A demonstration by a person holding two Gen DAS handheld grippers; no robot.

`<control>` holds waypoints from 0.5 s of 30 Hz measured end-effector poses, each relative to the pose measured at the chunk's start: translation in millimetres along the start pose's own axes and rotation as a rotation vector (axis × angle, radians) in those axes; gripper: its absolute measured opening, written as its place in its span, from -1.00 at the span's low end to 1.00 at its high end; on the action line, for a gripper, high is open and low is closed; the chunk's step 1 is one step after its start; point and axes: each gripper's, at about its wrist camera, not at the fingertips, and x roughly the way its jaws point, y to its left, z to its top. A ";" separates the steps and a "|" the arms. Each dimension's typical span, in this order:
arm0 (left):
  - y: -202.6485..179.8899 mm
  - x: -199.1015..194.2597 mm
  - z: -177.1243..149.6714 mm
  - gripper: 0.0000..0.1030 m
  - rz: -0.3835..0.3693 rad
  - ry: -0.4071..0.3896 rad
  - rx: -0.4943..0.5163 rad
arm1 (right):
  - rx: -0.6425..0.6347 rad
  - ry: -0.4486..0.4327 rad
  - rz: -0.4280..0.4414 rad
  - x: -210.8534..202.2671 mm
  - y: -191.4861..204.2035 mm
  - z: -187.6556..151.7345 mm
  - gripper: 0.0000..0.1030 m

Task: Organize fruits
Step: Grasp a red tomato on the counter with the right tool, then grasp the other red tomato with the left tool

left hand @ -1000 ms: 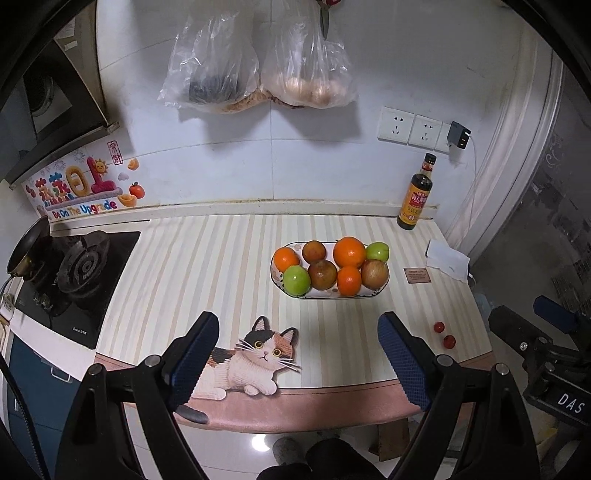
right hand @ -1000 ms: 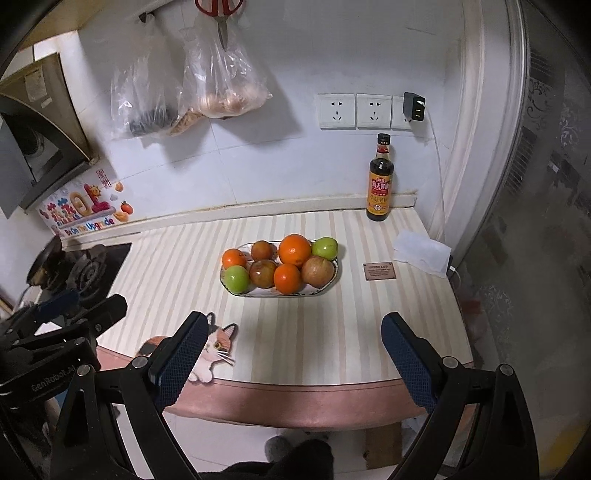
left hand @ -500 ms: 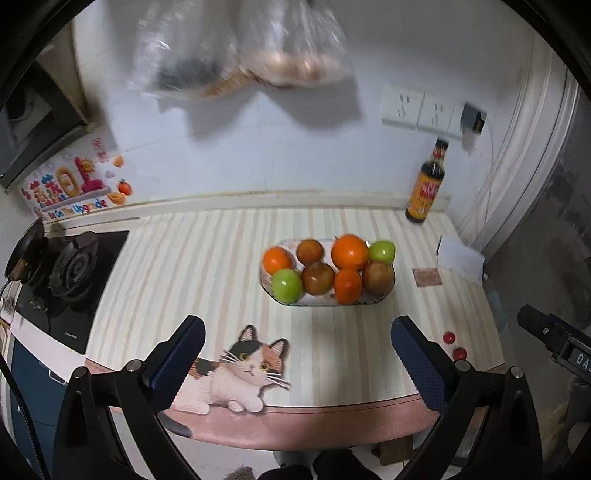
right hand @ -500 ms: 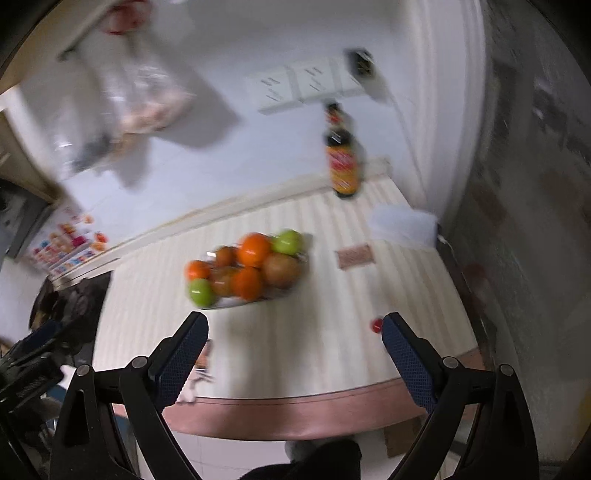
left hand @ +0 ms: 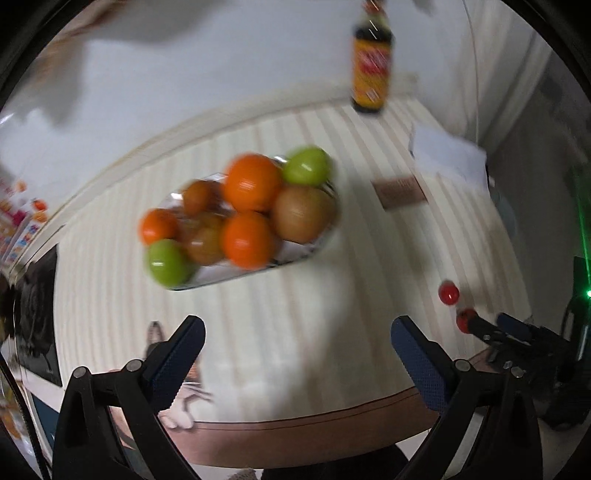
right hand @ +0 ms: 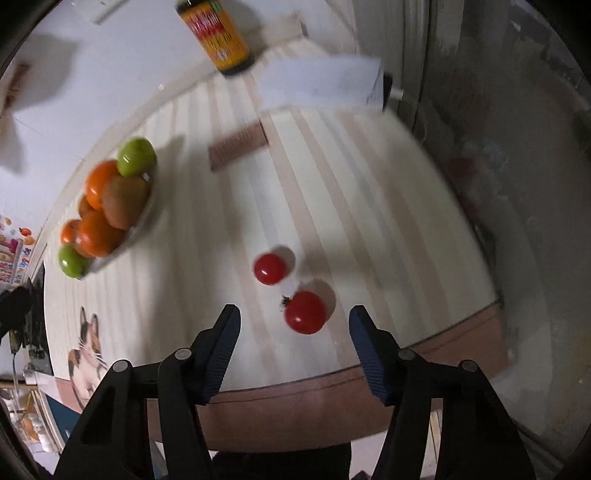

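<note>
A white oval plate point(left hand: 303, 254) holds several oranges, green apples and brown fruits on the striped counter; it also shows in the right wrist view point(right hand: 144, 225). Two small red tomatoes lie near the counter's front right edge: the near one point(right hand: 306, 312) with a stem, the far one point(right hand: 270, 268). They also show in the left wrist view point(left hand: 448, 293). My right gripper point(right hand: 293, 323) is open, low over the counter, with the near tomato just ahead between its fingers. My left gripper point(left hand: 297, 343) is open and empty, in front of the plate.
A soy sauce bottle point(right hand: 218, 33) stands against the back wall. A white paper point(right hand: 321, 83) and a small brown card point(right hand: 238, 146) lie at the right. A cat sticker point(right hand: 86, 350) marks the front edge. A stove point(left hand: 35, 314) sits at the left.
Both grippers have moved forward and down toward the counter. The right gripper swung right to the two tomatoes and narrowed its opening. The left gripper came closer to the plate.
</note>
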 end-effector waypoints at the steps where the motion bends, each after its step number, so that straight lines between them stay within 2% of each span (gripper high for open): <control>1: -8.2 7.6 3.4 1.00 -0.005 0.019 0.015 | -0.004 0.013 0.003 11.0 -2.9 -0.6 0.08; 5: -37.2 30.2 12.8 1.00 -0.025 0.073 0.062 | -0.038 0.037 -0.004 39.4 -6.2 -2.4 -0.33; 9: -65.4 46.6 20.9 1.00 -0.056 0.098 0.110 | -0.078 -0.003 0.004 39.2 -7.1 -5.1 -0.34; 15: -119.8 73.9 29.4 0.97 -0.113 0.141 0.232 | -0.012 -0.042 0.005 20.1 -39.1 -5.2 -0.34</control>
